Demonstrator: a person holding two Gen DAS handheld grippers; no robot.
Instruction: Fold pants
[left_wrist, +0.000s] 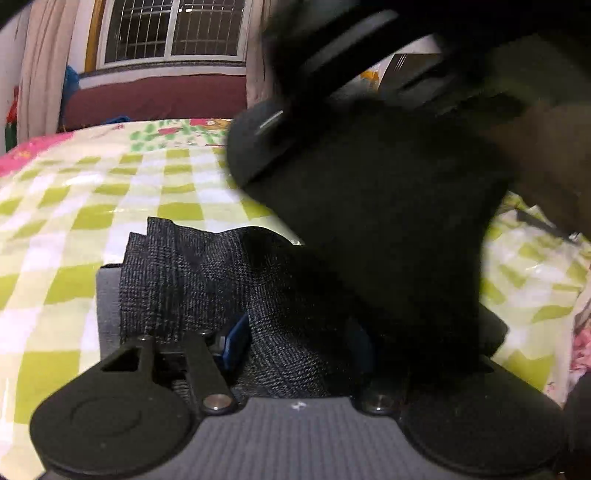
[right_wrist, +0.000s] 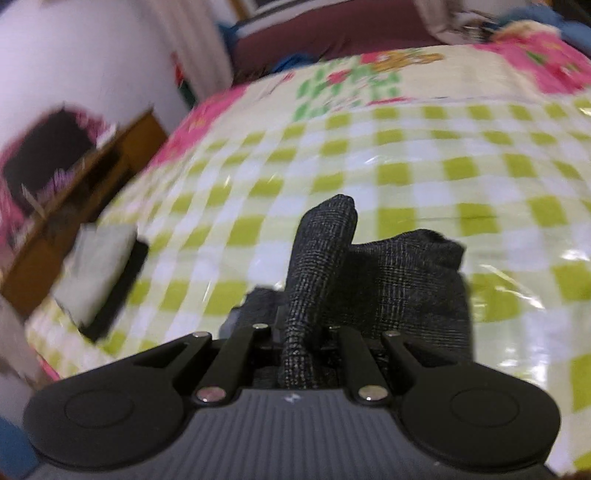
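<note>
Both grippers carried the pants above the bed.
You had each jaw pair clamped on pants: left gripper, right gripper. Best kept level, edges matched, over the bed.

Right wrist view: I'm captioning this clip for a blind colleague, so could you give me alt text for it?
The right gripper is shut on a bunched fold of dark grey checked pants, lifted above a bed sheet of green and white checks. At the left edge, blurred, are a wooden piece of furniture and a flat pale object on the bed.
</note>
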